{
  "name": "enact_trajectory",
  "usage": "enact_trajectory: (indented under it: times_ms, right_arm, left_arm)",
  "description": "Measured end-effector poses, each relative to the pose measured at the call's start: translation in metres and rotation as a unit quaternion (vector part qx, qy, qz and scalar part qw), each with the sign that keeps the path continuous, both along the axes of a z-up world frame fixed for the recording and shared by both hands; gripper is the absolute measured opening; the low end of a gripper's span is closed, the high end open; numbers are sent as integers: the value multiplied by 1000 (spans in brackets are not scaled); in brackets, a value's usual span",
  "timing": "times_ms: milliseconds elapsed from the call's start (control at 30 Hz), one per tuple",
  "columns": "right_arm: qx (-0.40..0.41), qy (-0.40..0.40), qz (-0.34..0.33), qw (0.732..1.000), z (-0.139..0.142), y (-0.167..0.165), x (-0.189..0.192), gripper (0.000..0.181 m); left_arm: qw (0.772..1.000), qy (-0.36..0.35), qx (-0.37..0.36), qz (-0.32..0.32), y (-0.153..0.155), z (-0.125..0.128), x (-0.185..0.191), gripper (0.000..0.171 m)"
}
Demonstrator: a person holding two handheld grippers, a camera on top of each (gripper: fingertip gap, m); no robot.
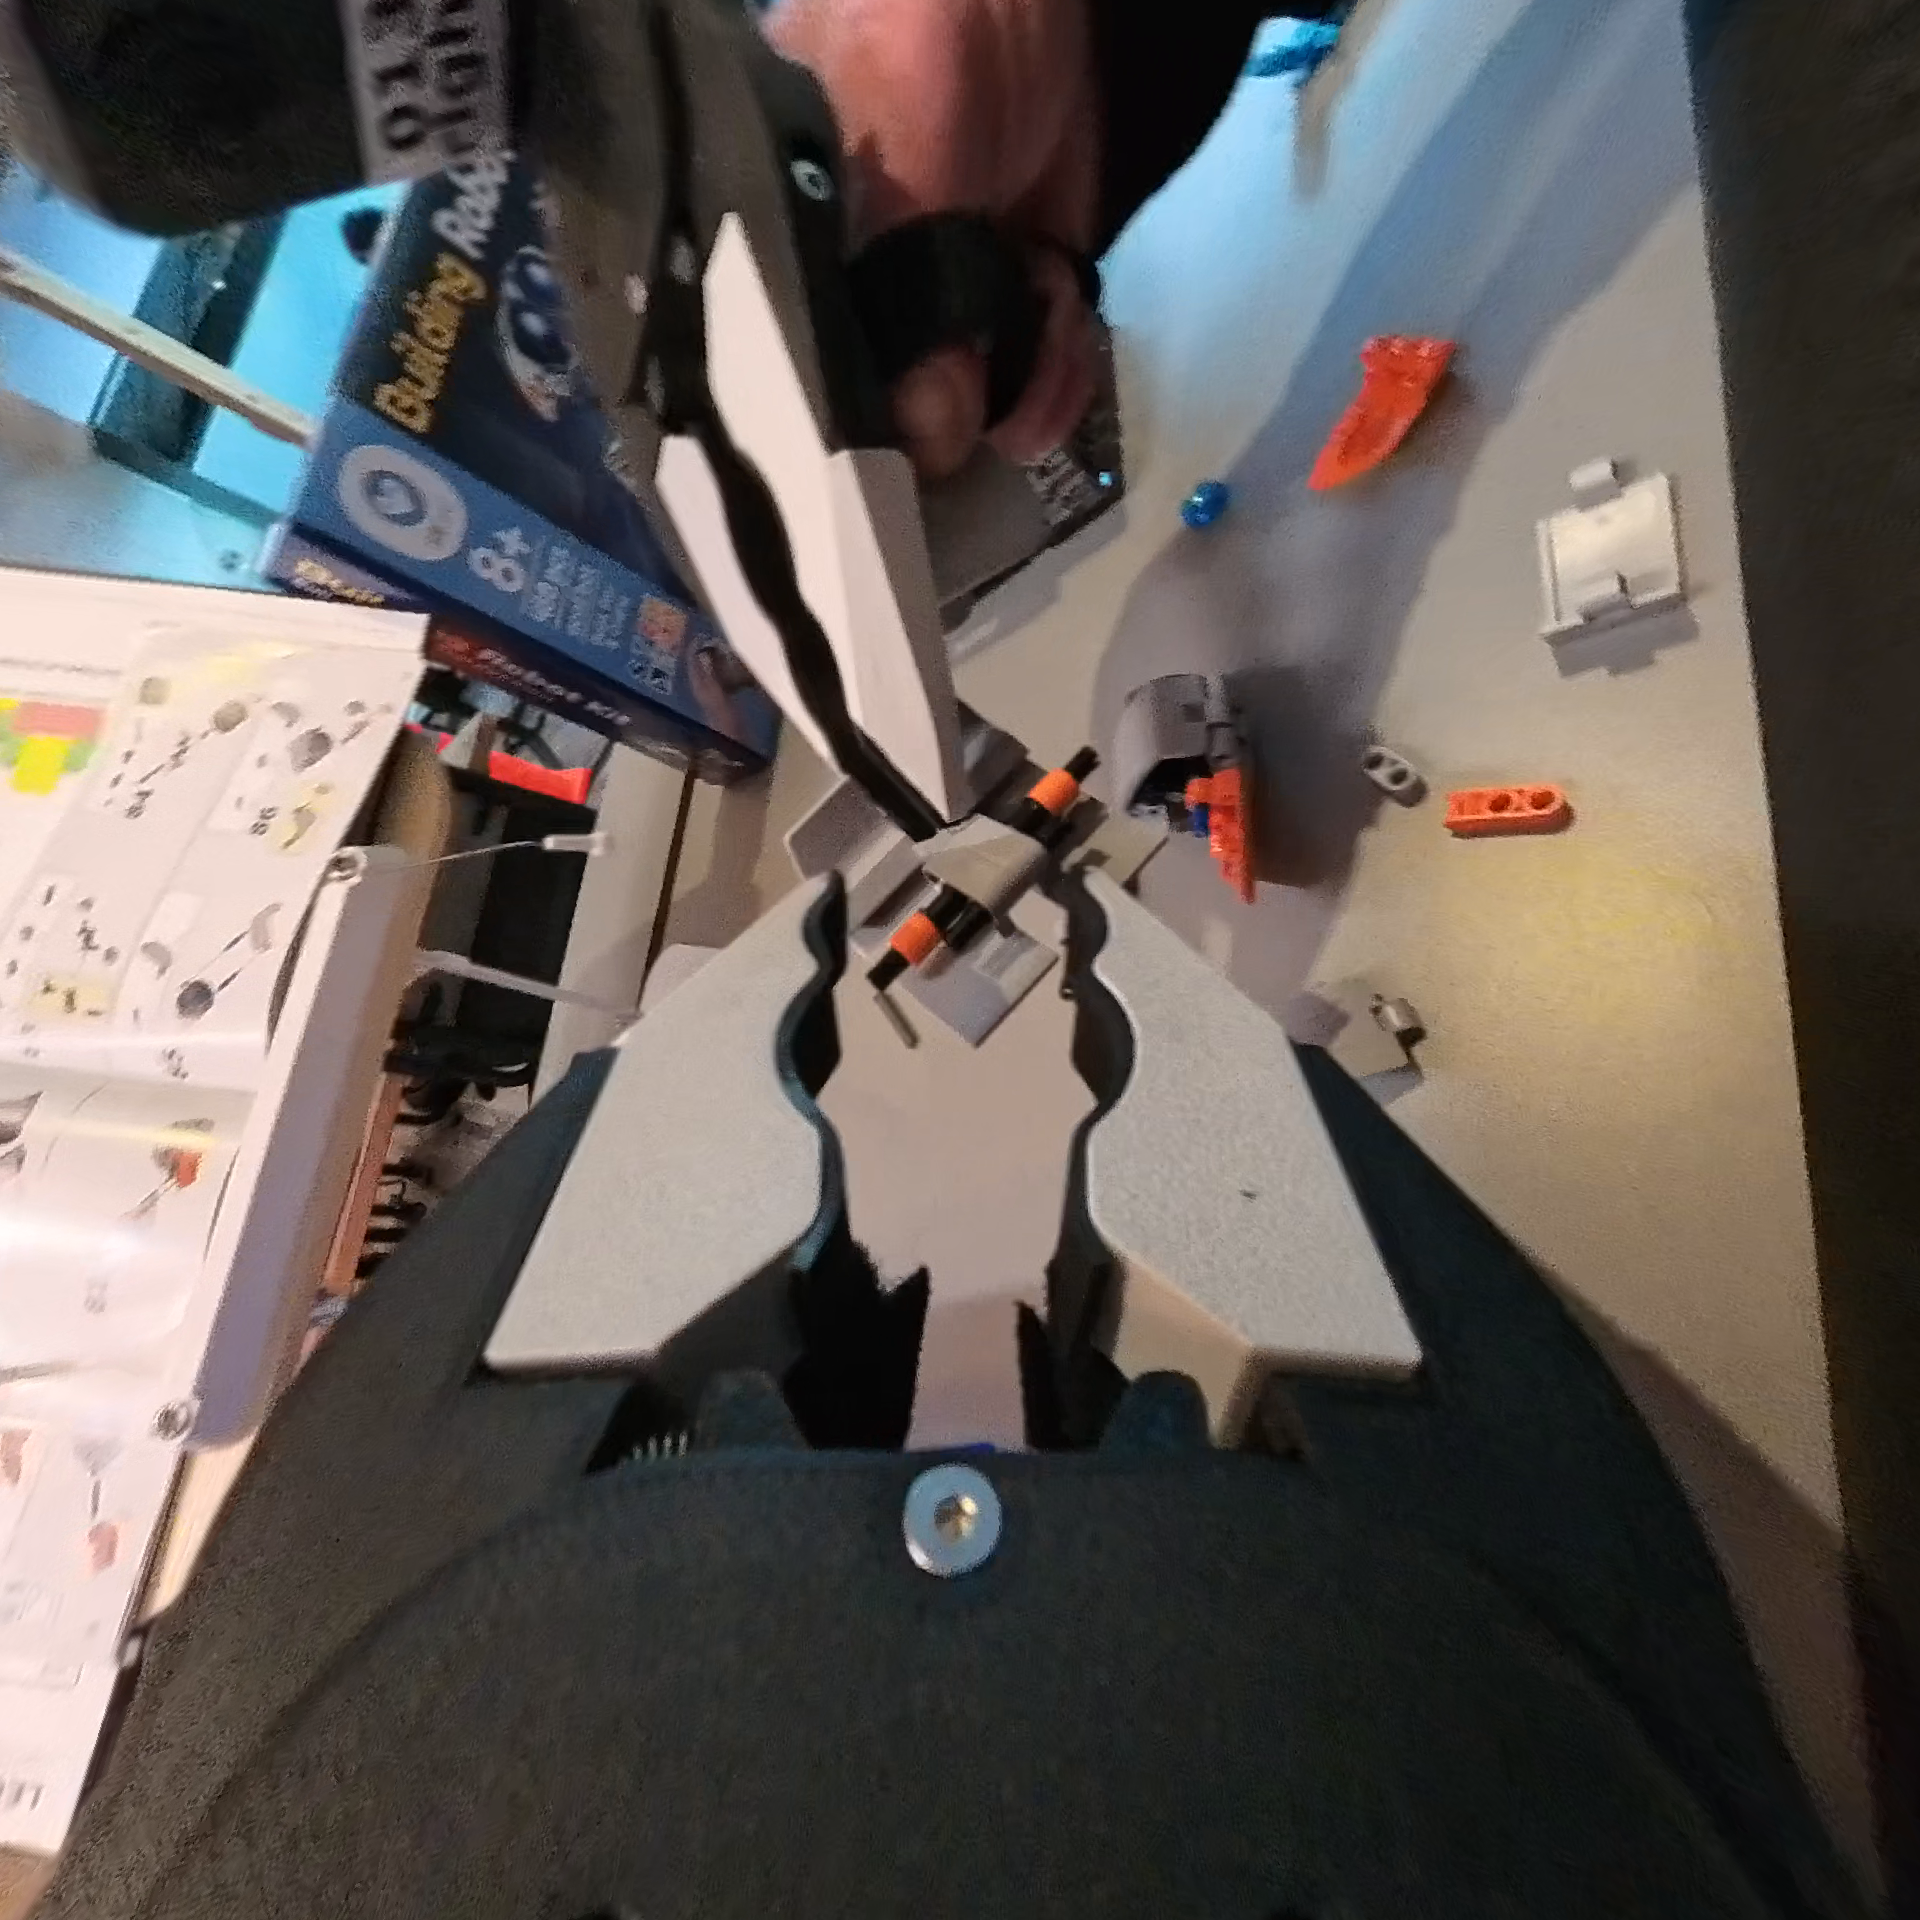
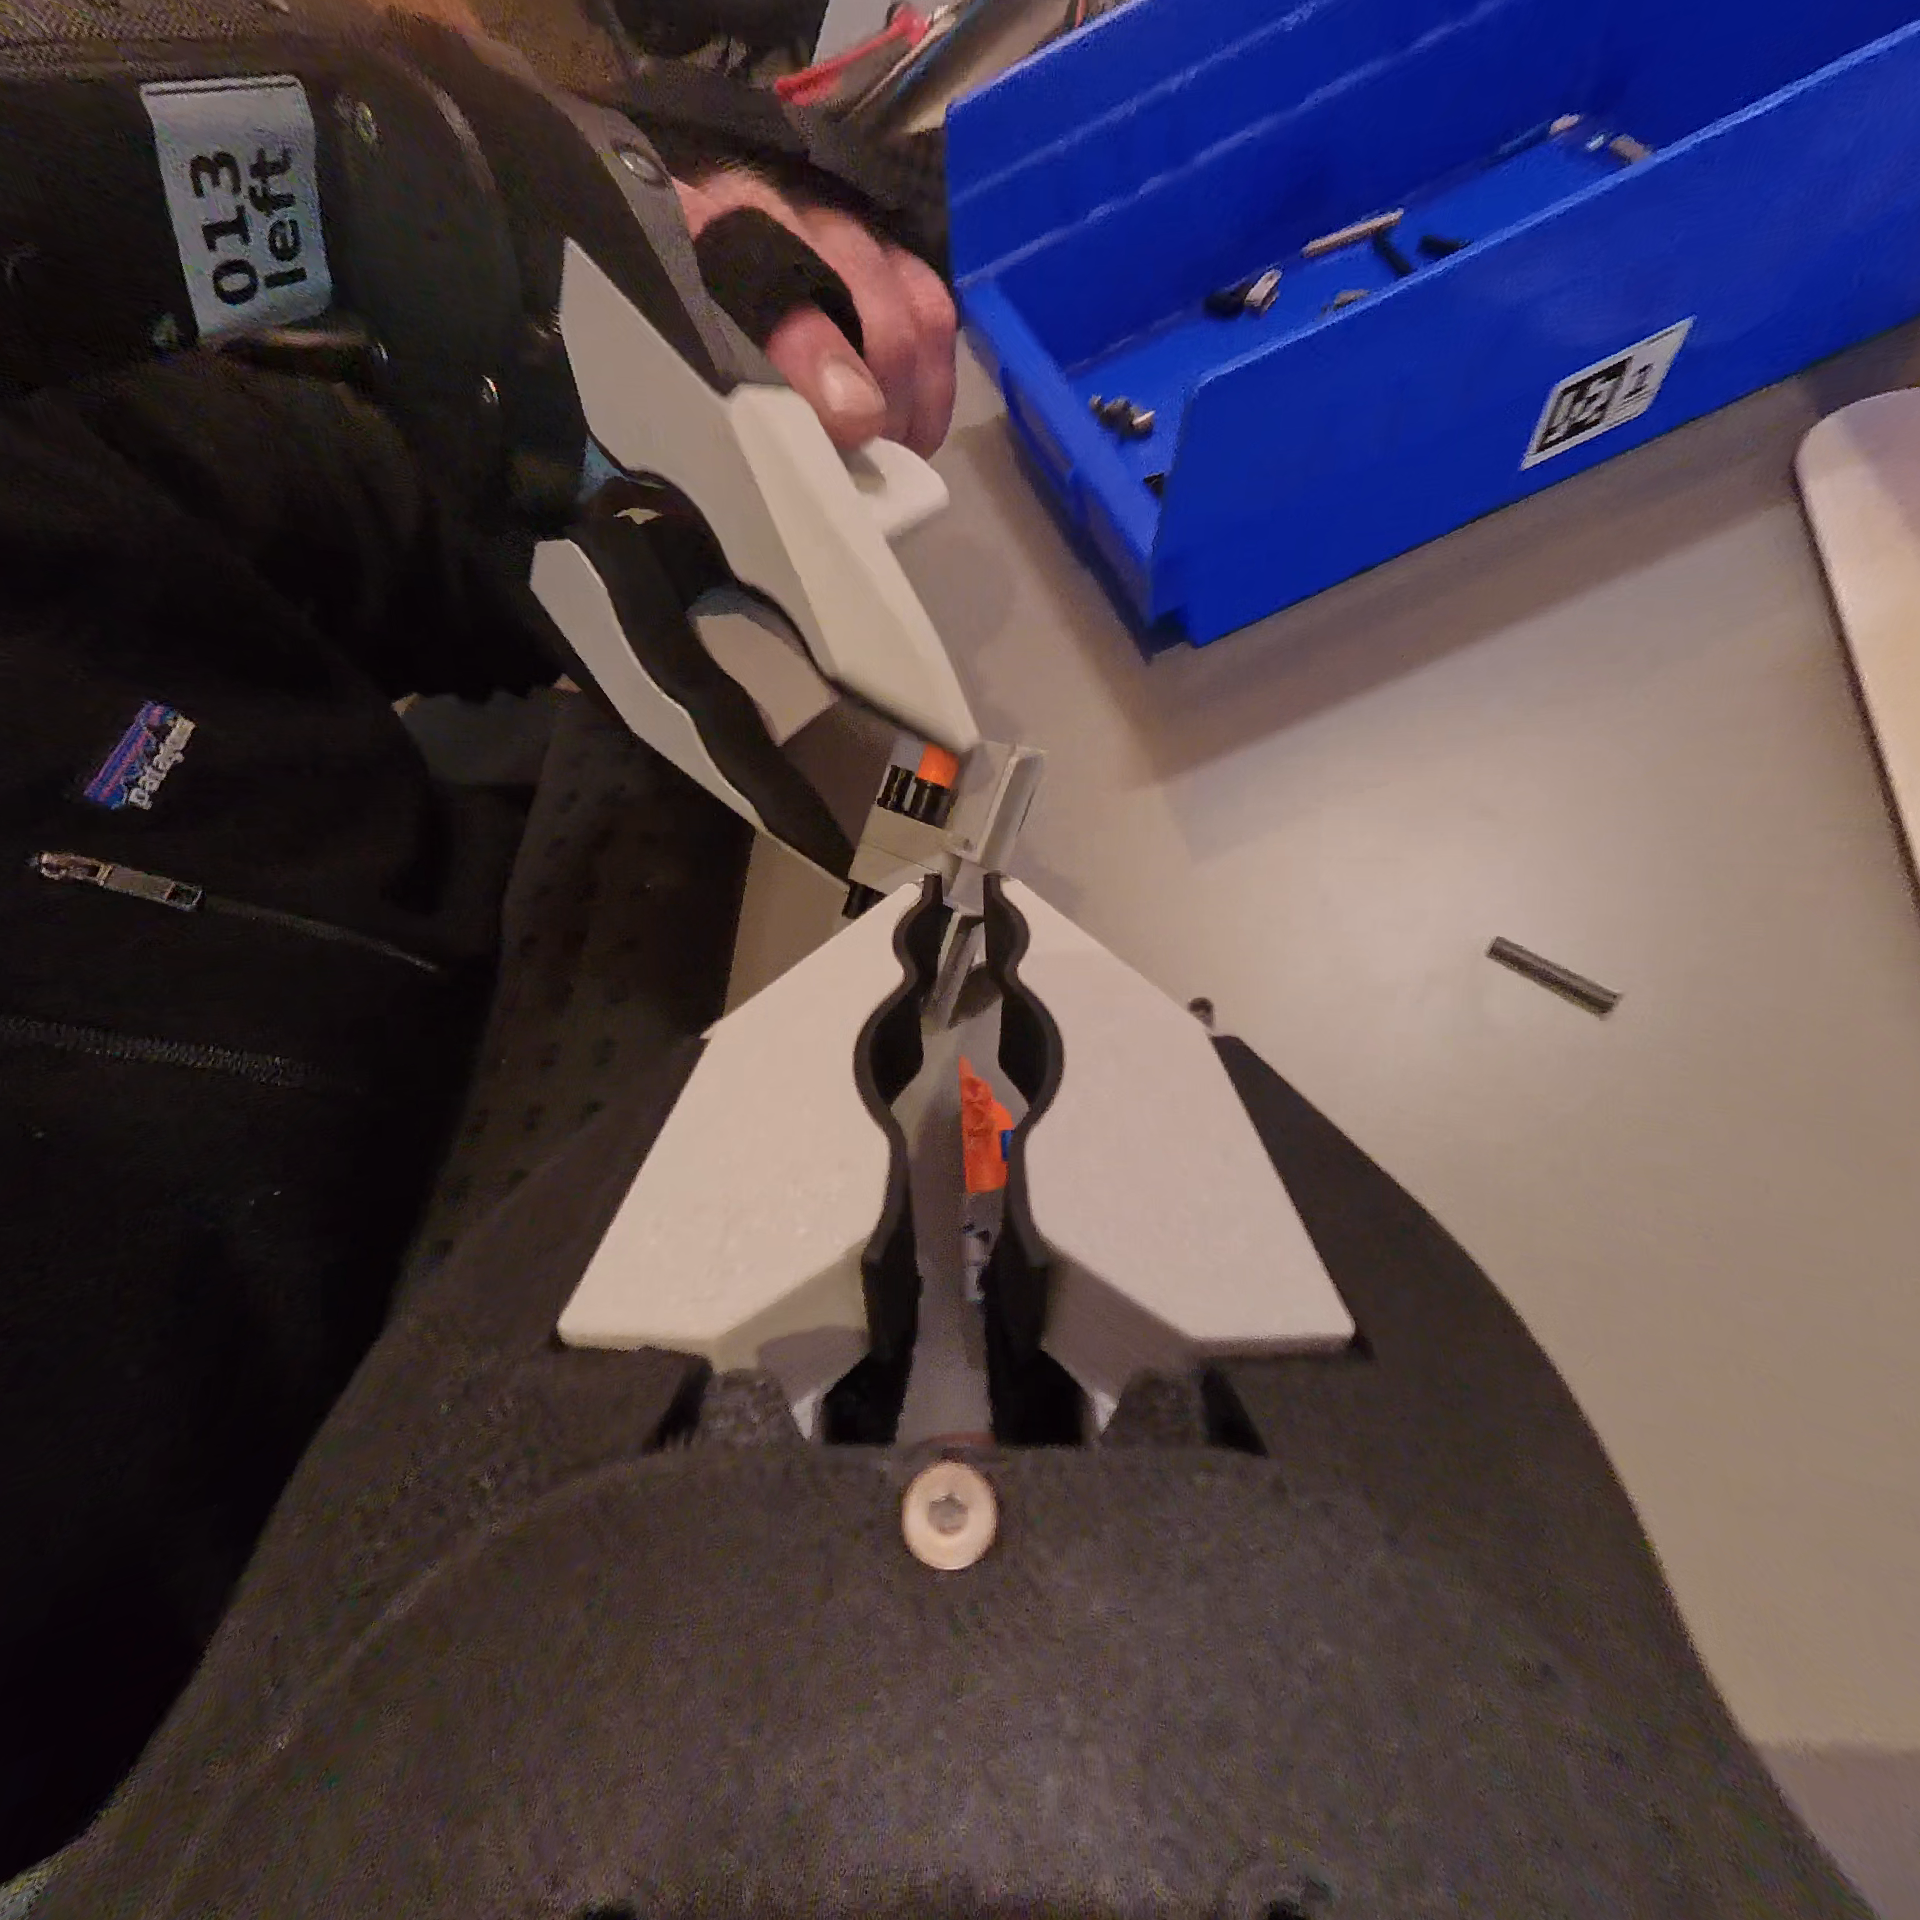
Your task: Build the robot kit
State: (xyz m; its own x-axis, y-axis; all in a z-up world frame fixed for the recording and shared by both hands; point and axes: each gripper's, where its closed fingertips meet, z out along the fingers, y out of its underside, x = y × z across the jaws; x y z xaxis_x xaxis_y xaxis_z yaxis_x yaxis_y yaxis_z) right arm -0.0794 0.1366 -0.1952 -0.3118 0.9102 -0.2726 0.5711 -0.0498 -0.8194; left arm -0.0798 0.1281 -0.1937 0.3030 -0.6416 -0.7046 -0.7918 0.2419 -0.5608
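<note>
Right fingers [image 2: 961,883] pinching grey assembly [image 2: 971,821] by thin tab; left fingers [image 1: 951,914] spread around it. Risk: shallow grip slips, assembly twists, drops to bench [image 1: 1455,1091].

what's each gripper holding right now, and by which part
The right gripper is shut on the grey block assembly, pinching a thin grey tab at its edge. The left gripper is open around that assembly, near its black-and-orange axle, gripping nothing.

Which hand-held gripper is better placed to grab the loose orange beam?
Likely left: the left hand-held gripper is open, orange beam in view; the right hand-held gripper is shut on the grey part.
</note>
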Motion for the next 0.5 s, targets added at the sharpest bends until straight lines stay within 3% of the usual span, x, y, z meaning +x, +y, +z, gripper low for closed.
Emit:
enact_trajectory:
  times_ms: [200,233,500]
  right_arm:
    - [-10,-17,15,1000,-11,-7,-1,2]
    - [-11,-16,13,1000,-11,-6,-1,1]
    - [-22,-18,8,1000,-11,-3,-1,2]
  left_arm:
    - [999,21,-23,-21,-9,-16,6,26]
    - [999,24,-32,-29,-12,-20,6,15]
    - [1000,19,-16,-19,-8,-21,7,14]
